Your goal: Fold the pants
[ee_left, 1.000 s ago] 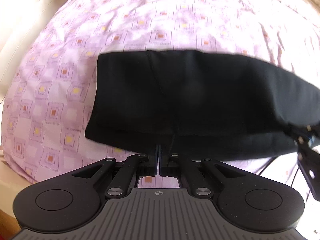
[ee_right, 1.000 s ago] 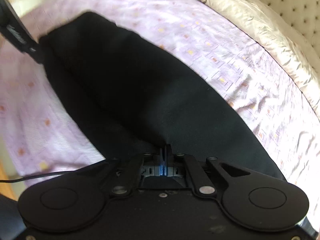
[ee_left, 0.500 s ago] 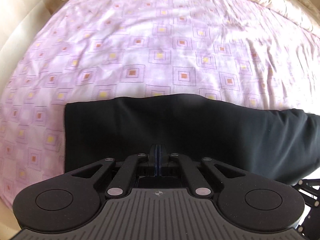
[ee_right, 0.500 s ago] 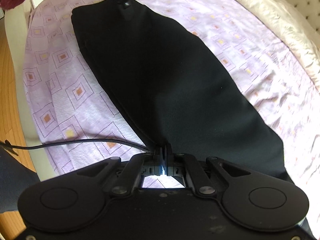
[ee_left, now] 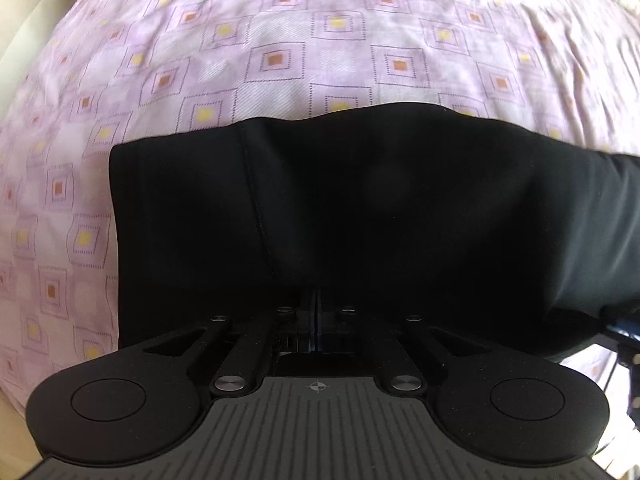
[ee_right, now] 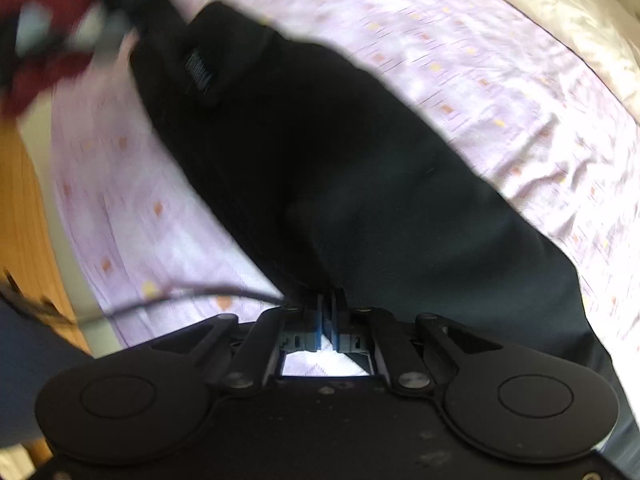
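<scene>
Black pants (ee_left: 360,220) lie folded lengthwise on a bed with a lilac patterned sheet (ee_left: 280,60). My left gripper (ee_left: 315,300) is shut on the near edge of the pants close to their left end, where a seam runs. My right gripper (ee_right: 330,300) is shut on the near edge of the pants (ee_right: 340,168) at the other end. In the blurred right wrist view the left gripper (ee_right: 196,64) shows at the far end of the pants.
A cream quilt (ee_right: 560,20) lies along the far right of the bed. A wooden floor (ee_right: 24,208) shows past the bed's left edge. A thin cable (ee_right: 180,296) hangs near the right gripper. A red sleeve (ee_right: 44,60) is at top left.
Both grippers kept their hold on the pants and moved; the left gripper is now lower and closer to the sheet. The right wrist view has become blurred with motion.
</scene>
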Demonstrator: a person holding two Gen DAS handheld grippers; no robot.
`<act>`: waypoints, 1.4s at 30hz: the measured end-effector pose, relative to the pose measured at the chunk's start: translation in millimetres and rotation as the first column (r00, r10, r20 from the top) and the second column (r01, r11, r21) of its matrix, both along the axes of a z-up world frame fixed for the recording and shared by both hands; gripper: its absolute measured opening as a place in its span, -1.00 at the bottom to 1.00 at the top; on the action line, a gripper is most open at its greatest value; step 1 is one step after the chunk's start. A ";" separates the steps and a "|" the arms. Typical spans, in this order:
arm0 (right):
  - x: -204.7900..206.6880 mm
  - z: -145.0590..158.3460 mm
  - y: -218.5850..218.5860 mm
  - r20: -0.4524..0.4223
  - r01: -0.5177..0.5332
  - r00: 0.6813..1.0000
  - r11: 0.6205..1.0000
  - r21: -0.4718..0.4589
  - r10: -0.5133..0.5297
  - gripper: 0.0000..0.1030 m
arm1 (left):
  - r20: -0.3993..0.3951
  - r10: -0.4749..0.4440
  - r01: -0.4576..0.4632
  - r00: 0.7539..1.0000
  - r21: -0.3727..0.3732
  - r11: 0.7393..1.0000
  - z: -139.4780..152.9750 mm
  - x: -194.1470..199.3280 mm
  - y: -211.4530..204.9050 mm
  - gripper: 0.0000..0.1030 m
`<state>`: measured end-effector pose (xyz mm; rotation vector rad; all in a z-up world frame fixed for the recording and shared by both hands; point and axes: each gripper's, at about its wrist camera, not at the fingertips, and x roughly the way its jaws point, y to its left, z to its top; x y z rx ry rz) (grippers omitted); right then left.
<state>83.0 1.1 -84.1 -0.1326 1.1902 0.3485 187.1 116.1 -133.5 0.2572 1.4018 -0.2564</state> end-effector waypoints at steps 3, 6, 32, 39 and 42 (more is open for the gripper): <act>23.2 22.4 -22.4 0.063 0.098 0.993 0.991 0.093 -0.104 -0.51 | -0.007 0.032 -0.032 0.999 -0.027 0.999 0.3 0.5 8.1 -0.98; 61.4 29.9 -38.6 0.083 0.185 0.976 0.970 0.155 -0.200 -0.42 | 0.000 0.019 -0.019 1.000 -0.014 1.000 1.4 -1.6 8.2 -0.99; 72.0 10.5 -29.0 0.015 0.255 0.965 0.947 0.193 -0.263 -0.49 | 0.018 0.012 -0.012 1.000 -0.003 1.000 1.7 3.4 6.4 -0.99; 137.0 -10.4 -67.3 -0.077 0.325 0.945 0.933 0.155 -0.317 -0.07 | 0.026 0.004 -0.004 1.000 -0.008 1.000 -2.8 -0.7 6.6 -0.99; 150.2 -30.6 -76.8 -0.219 0.323 0.935 0.926 0.194 -0.280 0.01 | 0.019 0.026 -0.026 0.999 -0.025 0.999 -2.0 1.2 10.9 -0.99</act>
